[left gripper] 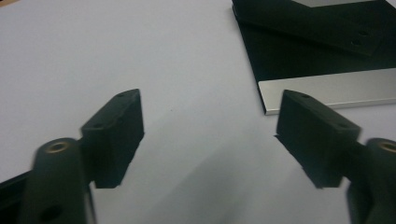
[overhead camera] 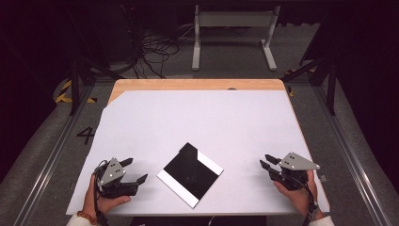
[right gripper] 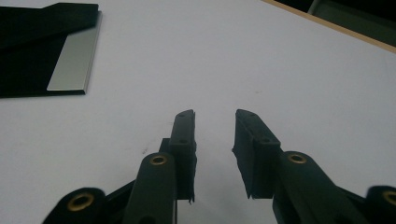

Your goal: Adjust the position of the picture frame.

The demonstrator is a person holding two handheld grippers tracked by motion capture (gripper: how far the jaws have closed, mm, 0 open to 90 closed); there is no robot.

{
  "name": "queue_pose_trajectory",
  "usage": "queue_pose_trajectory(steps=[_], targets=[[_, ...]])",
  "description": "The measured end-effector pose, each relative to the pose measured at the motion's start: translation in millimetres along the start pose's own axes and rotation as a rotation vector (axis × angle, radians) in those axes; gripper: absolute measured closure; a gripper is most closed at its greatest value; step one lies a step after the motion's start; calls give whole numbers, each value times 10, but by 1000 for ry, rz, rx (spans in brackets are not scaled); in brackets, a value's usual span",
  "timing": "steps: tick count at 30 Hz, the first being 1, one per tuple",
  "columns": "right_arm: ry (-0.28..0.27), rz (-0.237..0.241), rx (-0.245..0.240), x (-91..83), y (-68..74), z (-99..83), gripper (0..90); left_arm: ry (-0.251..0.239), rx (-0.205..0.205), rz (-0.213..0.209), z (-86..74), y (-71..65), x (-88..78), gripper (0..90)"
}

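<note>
Slippage is the likely trouble: the flat black square panel with silver edge strips (overhead camera: 190, 174) lies flush on the white-covered bench (overhead camera: 207, 117) between both hands, leaving no lip to pinch. Left tongs (overhead camera: 134, 170) rest low, spread wide and empty; right tongs (overhead camera: 267, 161), narrowly parted and empty, point inward

White sheet (overhead camera: 197, 122) covered most of tabletop; one corner at 10 o'clock was cut off. Bare wood table (overhead camera: 197, 84) showed as strip along 12 o'clock edge, also in right gripper view (right gripper: 327, 24). Grey stand (overhead camera: 233, 33) stood on floor at 12 o'clock, beyond table. Cable tangle (overhead camera: 153, 52) lay at 11 o'clock. Yellow-black tape (overhead camera: 63, 92) marked floor at 9–10 o'clock. Metal rails (overhead camera: 348, 150) flanked table at 3 and 9 o'clock.
</note>
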State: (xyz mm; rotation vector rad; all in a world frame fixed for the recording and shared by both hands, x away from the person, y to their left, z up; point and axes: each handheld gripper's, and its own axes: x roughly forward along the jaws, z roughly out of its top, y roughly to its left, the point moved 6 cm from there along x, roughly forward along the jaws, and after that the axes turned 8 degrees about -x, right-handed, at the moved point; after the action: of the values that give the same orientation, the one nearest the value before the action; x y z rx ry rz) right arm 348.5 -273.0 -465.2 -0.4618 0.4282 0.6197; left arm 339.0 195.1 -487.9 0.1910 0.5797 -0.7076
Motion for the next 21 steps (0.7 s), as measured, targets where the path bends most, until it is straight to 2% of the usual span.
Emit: queue_pose_trajectory(steps=[2,4,6,12,15,19,21], targets=[[-4,-10,3,4,-13,-5,700,23,17,-8,-9,-43,13,350],[-6,-8,4,11,-19,-6,703,19,26,-23,-5,-65,6,434],[-7,-8,3,15,-20,4,709,20,24,-38,-10,-77,0,460],[2,12,-13,91,20,34,736,31,40,-75,-32,-120,-32,693],[-1,21,-13,123,28,69,750,87,48,-55,-78,-133,-16,764],[10,48,-12,204,38,83,795,99,31,-72,-103,-159,-14,889],[12,53,-12,221,38,91,803,108,34,-80,-117,-182,-25,898]])
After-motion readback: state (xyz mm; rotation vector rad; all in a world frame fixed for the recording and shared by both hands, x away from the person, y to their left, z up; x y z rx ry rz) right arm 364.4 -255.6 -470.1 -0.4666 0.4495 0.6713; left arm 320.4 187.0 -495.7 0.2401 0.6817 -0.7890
